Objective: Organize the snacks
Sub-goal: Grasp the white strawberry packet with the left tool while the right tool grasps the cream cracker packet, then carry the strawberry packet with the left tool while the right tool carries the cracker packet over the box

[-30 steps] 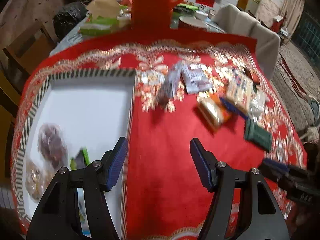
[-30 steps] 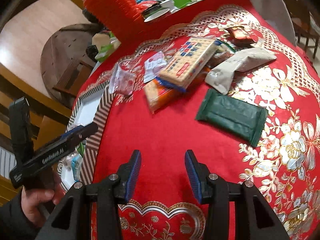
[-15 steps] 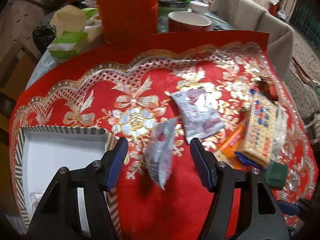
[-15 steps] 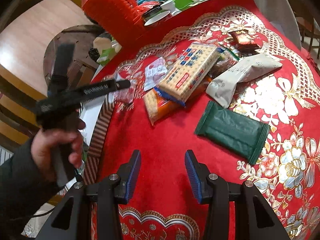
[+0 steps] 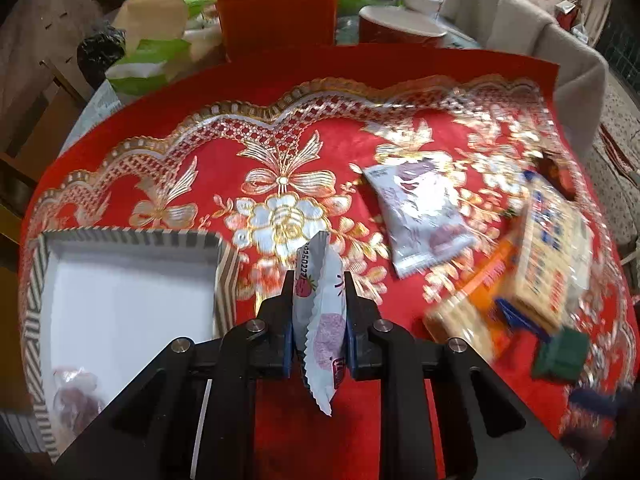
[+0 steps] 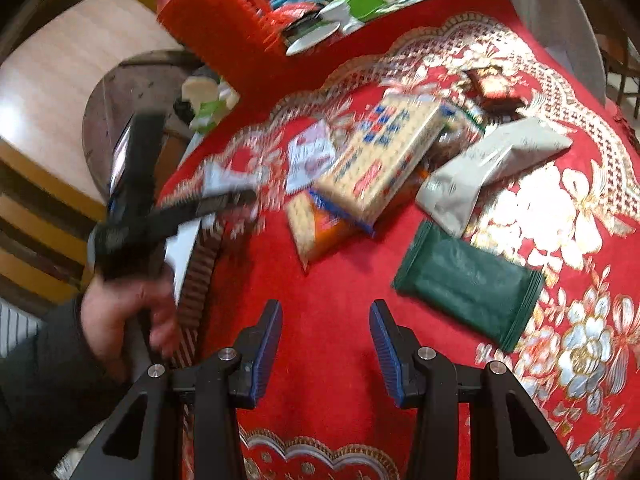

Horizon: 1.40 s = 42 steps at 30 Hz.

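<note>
The left gripper (image 5: 318, 300) has just closed and now pinches a small white sachet (image 5: 320, 320), held on edge just right of the striped box (image 5: 224, 276); the sachet's print is only partly readable & its lower tip hangs past the pads. The right gripper (image 6: 325, 344) is spread w/ nothing between the jaws, over bare red cloth (image 6: 328, 280) right of the box. The cracker pack (image 6: 384, 164) w/ an orange pack (image 6: 320, 232) half under it, and a green pack (image 6: 468, 284), lie farther right of the box, motion-blurred; the box's contents are cut off, a wrapped brown snack (image 5: 76, 400) barely legible.
</note>
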Each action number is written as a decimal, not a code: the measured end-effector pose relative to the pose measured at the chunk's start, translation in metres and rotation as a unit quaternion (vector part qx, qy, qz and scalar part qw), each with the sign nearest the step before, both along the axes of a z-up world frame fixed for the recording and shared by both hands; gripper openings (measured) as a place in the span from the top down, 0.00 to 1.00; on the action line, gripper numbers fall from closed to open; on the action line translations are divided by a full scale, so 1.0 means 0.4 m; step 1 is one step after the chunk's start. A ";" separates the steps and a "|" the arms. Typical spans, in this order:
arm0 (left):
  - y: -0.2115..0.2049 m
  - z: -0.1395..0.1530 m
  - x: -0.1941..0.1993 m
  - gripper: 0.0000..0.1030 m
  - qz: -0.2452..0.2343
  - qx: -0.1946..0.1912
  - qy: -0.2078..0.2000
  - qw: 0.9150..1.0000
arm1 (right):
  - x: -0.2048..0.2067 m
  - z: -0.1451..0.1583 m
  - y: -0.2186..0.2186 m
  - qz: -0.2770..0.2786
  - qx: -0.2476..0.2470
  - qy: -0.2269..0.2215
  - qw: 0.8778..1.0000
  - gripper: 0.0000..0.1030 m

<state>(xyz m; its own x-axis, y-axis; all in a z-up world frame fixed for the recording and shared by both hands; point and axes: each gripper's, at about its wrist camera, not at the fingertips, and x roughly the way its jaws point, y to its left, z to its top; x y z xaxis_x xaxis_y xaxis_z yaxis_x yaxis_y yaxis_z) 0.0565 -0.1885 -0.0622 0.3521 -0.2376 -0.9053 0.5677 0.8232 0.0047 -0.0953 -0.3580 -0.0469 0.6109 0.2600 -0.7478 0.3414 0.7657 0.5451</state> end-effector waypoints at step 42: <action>0.139 0.113 -0.299 0.83 -0.099 -0.042 0.027 0.994 | 0.177 0.034 -0.072 -0.102 -0.126 0.126 0.979 0.49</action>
<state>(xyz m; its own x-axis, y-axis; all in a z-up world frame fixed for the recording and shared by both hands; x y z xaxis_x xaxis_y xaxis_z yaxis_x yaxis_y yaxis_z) -0.0631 -0.1329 -0.0168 0.2424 -0.3740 -0.8952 0.7165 0.6911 -0.0948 -0.0245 -0.3869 -0.0333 0.4188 -0.0599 -0.9061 0.6000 0.7672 0.2266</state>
